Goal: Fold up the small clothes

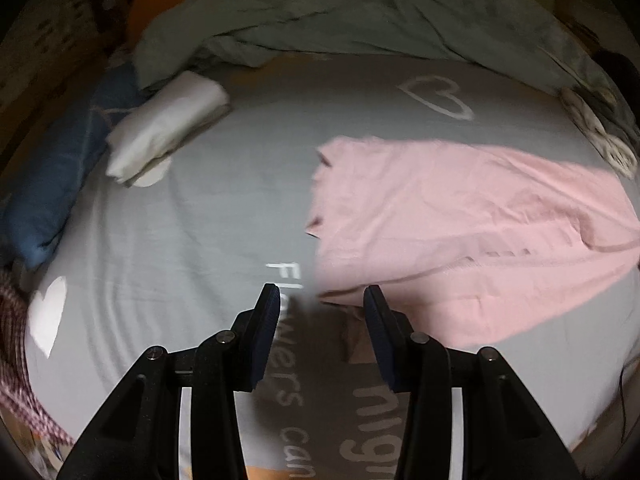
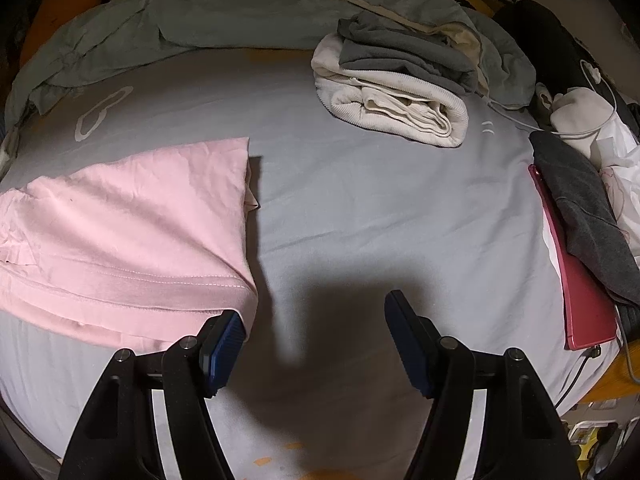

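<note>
A pink garment [image 1: 460, 232] lies spread flat on the grey bed sheet [image 1: 200, 220]. It also shows at the left of the right wrist view [image 2: 128, 236]. My left gripper [image 1: 322, 300] is open and empty, its fingertips just short of the garment's near left corner. My right gripper [image 2: 316, 312] is open and empty; its left finger [image 2: 228, 336] sits at the garment's near right hem corner, and I cannot tell whether it touches the cloth.
A folded white cloth [image 1: 164, 136] and a blue cushion [image 1: 60, 176] lie at the left. A crumpled grey-green duvet [image 1: 340, 12] lies at the back. A folded cream and grey clothes stack [image 2: 400, 80] sits far right. A pink flat case [image 2: 580, 288] under dark cloth marks the right edge.
</note>
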`<move>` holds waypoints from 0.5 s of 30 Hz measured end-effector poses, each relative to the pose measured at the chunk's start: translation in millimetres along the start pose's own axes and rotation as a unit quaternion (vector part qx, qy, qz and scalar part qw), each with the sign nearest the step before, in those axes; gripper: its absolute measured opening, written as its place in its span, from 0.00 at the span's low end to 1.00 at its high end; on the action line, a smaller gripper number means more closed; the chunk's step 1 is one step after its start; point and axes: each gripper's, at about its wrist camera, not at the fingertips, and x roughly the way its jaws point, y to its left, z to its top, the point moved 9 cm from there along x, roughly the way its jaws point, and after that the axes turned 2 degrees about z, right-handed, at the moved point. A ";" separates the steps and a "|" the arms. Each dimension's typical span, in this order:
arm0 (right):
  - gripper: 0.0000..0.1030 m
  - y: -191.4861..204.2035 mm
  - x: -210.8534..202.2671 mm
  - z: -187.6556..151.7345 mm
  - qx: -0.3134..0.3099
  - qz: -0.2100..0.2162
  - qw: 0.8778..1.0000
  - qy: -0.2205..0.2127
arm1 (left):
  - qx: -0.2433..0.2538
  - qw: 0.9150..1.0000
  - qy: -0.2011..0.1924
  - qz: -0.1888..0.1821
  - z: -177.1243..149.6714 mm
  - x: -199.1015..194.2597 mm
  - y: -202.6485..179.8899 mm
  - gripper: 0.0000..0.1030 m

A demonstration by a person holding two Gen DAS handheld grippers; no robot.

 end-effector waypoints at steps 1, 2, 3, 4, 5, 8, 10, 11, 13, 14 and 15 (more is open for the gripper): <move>0.67 0.1 0.5 -0.1 0.000 -0.001 1.000 0.001 | 0.000 1.000 0.002 0.003 0.9 1.7 1.7 0.42; 0.67 0.0 1.2 0.0 0.000 -0.001 1.000 0.002 | 0.005 1.000 0.010 0.007 0.6 5.6 2.2 0.42; 0.67 0.1 1.3 0.2 0.000 -0.001 1.000 0.003 | 0.010 1.000 0.020 0.015 -0.3 10.6 2.6 0.42; 0.67 0.0 1.2 0.1 0.001 -0.001 1.000 0.002 | 0.012 0.999 0.025 0.021 -1.1 14.6 3.1 0.42; 0.67 -0.3 0.7 -0.1 0.002 0.000 1.000 0.001 | 0.014 0.999 0.032 0.021 -2.9 18.3 2.4 0.42; 0.67 -0.9 1.9 -0.8 0.004 0.003 1.000 0.004 | 0.022 0.999 0.045 0.000 -9.3 21.9 -4.2 0.42; 0.67 -0.9 3.4 -0.3 0.005 0.003 1.000 0.006 | 0.019 0.999 0.038 0.009 -7.8 19.8 -1.5 0.42; 0.67 -0.6 3.6 -0.4 0.005 0.002 1.000 0.007 | 0.013 0.999 0.033 0.023 -5.4 18.6 2.5 0.42; 0.67 -0.5 4.0 0.1 0.004 0.002 1.000 0.007 | -0.004 0.999 0.026 0.020 -0.3 16.8 8.7 0.42; 0.67 -0.3 4.0 -0.3 0.004 0.001 1.000 0.007 | -0.012 1.000 0.025 0.012 0.9 15.6 9.2 0.42; 0.67 -0.4 4.4 -0.4 0.004 0.001 1.000 0.007 | -0.017 1.000 0.025 0.007 2.0 15.5 10.0 0.42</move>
